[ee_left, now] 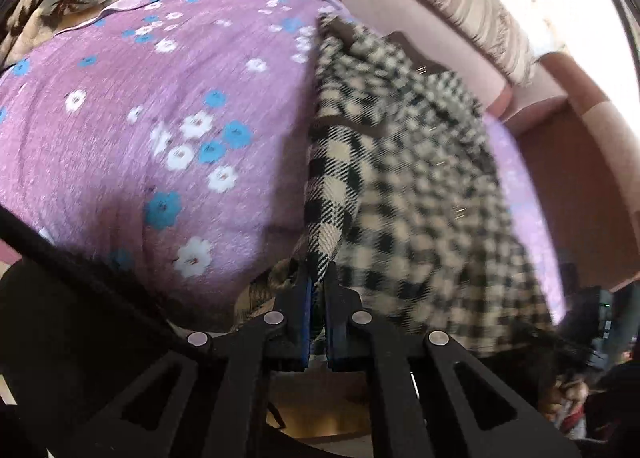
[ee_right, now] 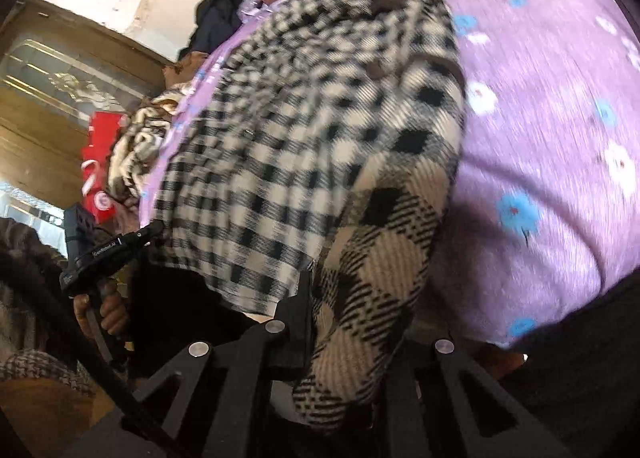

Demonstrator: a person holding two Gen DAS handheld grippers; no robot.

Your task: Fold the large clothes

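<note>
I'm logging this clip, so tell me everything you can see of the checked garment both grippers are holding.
The checked garment is a thick, woven-looking fabric in cream and black plaid, with brownish patches in places. It is rumpled and blurred, draped over the purple floral bedsheet. The left gripper pinches one edge between near-closed fingers; the right gripper clamps another, the cloth spilling over its fingers. What kind of garment it is cannot be told.

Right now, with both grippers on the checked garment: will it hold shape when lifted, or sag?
Likely sags: the checked garment already drapes in soft folds over the purple floral sheet. The weave looks thick, so probably fairly heavy for cloth. Slip seems unlikely, since the left gripper and right gripper each pinch a bunched edge.
</note>
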